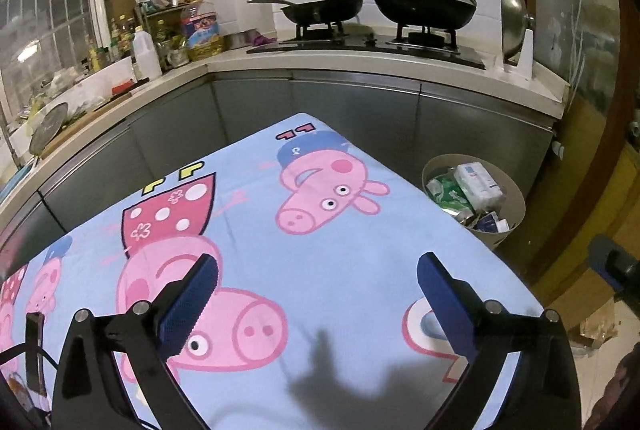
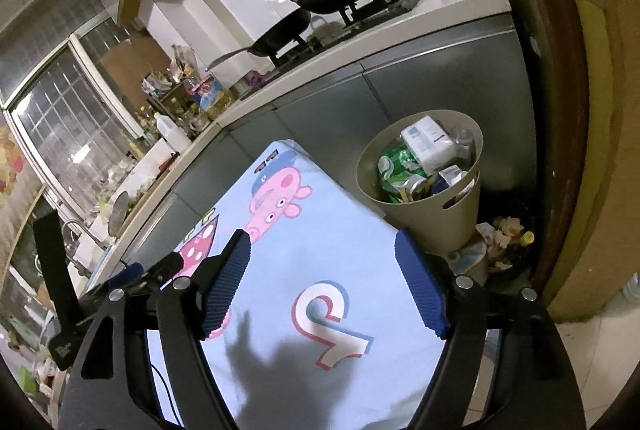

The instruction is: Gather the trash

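A beige trash bin stands on the floor beside the table's far right corner, filled with a white box, a crushed green can and other packaging. Over the cartoon-pig cloth of the table my left gripper hangs open, nothing between its blue pads. My right gripper also stands open and empty above the table's right part, the bin just beyond its right finger. The left gripper's body shows at the left edge of the right wrist view.
A kitchen counter runs behind the table with two black pans on a gas stove and a steel lid propped at its right end. Bottles and packets crowd the left corner. More litter lies on the floor behind the bin, near a brown door frame.
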Demonstrator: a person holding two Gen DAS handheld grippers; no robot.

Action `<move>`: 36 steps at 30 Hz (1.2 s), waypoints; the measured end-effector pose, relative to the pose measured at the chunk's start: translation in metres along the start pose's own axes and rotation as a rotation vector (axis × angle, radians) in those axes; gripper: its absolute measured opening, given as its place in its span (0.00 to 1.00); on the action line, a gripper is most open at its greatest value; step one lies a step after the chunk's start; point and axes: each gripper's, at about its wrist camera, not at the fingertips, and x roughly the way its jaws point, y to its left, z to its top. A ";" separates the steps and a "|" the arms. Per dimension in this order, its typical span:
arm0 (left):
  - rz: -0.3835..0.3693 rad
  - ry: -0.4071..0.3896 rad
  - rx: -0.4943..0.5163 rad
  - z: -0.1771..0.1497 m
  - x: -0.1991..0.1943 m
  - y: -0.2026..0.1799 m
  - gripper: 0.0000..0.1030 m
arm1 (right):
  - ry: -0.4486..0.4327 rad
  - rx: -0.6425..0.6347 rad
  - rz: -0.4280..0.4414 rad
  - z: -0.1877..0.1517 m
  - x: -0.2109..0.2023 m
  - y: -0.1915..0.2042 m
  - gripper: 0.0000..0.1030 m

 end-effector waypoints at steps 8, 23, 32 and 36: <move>0.002 -0.001 -0.002 -0.007 -0.009 0.014 0.96 | -0.012 -0.006 -0.020 -0.001 -0.019 0.006 0.74; 0.013 -0.045 -0.031 -0.016 -0.035 0.031 0.96 | -0.003 -0.050 -0.013 -0.014 -0.041 0.029 0.86; 0.044 -0.081 -0.067 -0.015 -0.051 0.041 0.96 | -0.005 -0.053 -0.002 -0.015 -0.050 0.032 0.87; 0.068 -0.095 -0.066 -0.015 -0.057 0.042 0.96 | -0.004 -0.053 0.007 -0.014 -0.053 0.034 0.87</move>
